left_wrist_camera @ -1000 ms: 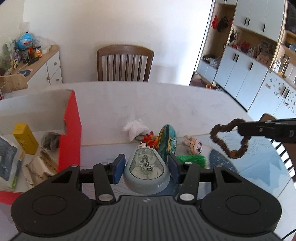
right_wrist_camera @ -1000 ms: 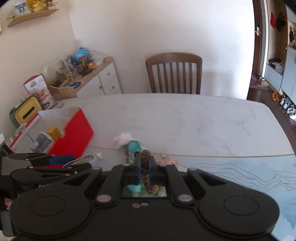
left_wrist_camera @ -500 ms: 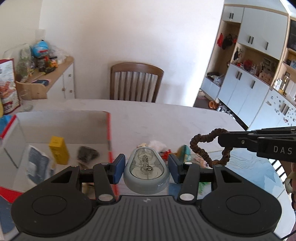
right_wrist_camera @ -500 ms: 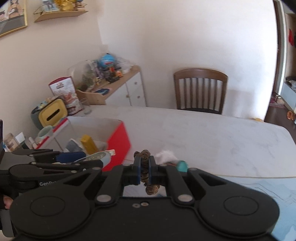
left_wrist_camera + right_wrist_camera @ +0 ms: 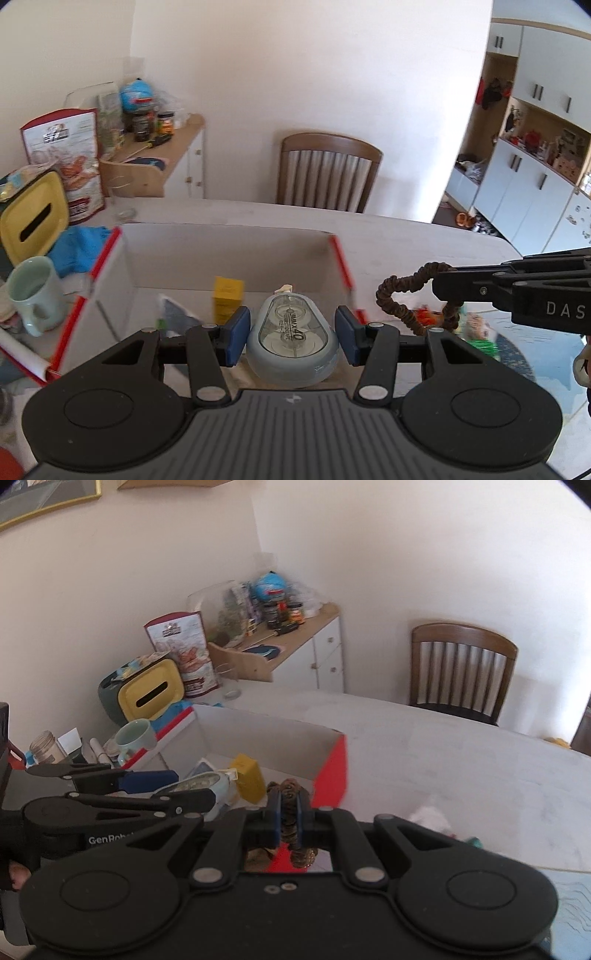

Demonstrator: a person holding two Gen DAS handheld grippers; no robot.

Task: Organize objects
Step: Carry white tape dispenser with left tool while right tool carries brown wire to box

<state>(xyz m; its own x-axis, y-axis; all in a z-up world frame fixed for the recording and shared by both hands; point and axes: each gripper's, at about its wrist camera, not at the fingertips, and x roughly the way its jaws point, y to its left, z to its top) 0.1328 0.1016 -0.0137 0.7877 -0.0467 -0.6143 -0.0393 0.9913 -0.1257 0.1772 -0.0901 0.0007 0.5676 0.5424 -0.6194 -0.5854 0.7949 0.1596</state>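
My left gripper point(image 5: 291, 334) holds a grey-blue correction tape dispenser point(image 5: 292, 343) between its blue pads, over the open red-and-white box point(image 5: 229, 258); it also shows in the right wrist view point(image 5: 199, 788). My right gripper point(image 5: 288, 821) is shut on a brown hair scrunchie point(image 5: 291, 834), just right of the box's red wall point(image 5: 332, 775). In the left wrist view the scrunchie point(image 5: 399, 306) hangs from the right gripper's fingers point(image 5: 480, 286). A yellow small box point(image 5: 227, 302) and a packet point(image 5: 173, 314) lie in the box.
A pale green mug point(image 5: 33, 295), a yellow-lidded tissue box point(image 5: 33, 218) and a snack bag point(image 5: 70, 162) stand left of the box. Small toys point(image 5: 476, 332) lie on the table to the right. A wooden chair point(image 5: 328, 170) stands behind the white table point(image 5: 461, 760).
Both grippers have moved left from the toy pile toward the box, each with its object. The left gripper is now over the box opening; the right one is beside its red wall.
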